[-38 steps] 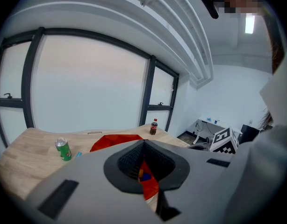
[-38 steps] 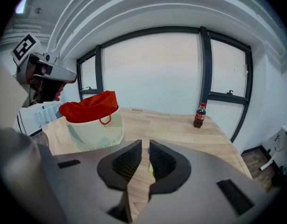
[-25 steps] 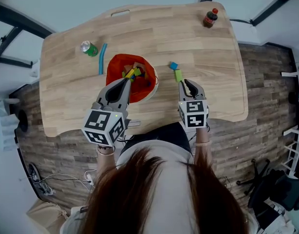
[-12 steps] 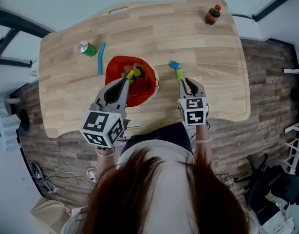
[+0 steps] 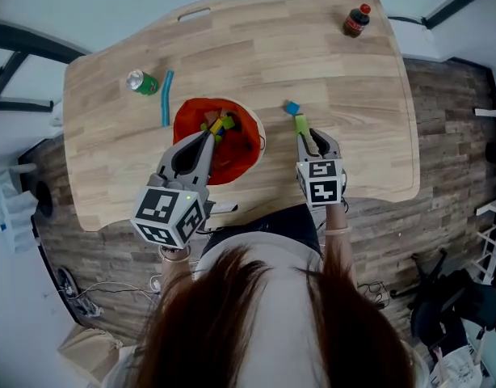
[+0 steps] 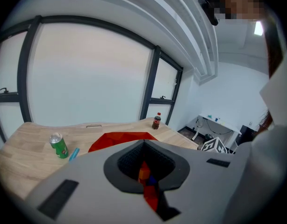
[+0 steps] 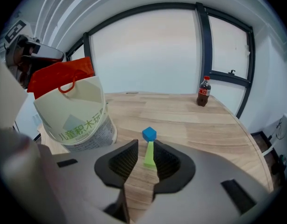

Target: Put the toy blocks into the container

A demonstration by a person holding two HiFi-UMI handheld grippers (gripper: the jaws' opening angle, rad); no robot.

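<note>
left gripper (image 5: 209, 136) over the red container (image 5: 236, 158), fingers (image 6: 127, 164) closed and empty, right gripper (image 5: 311, 140) low on the table (image 5: 353, 120), fingers (image 7: 168, 162) just opening, parted around the green block (image 7: 149, 155) lying flat, blue cube (image 7: 149, 134) just beyond

— Where does the container (image 7: 78, 120) stand?

— Upright on the table, left of the middle and toward the near edge. It is a white tub with print on its side and a red lining that rises above the rim.

— And inside it?

— A heap of coloured blocks (image 5: 220, 125): yellow, orange, green, blue.

— What is outside it?

— Two pieces, just to its right. A long light-green block (image 7: 149, 154) lies flat, running near to far. A small blue cube (image 7: 149, 134) sits just beyond its far end.
</note>
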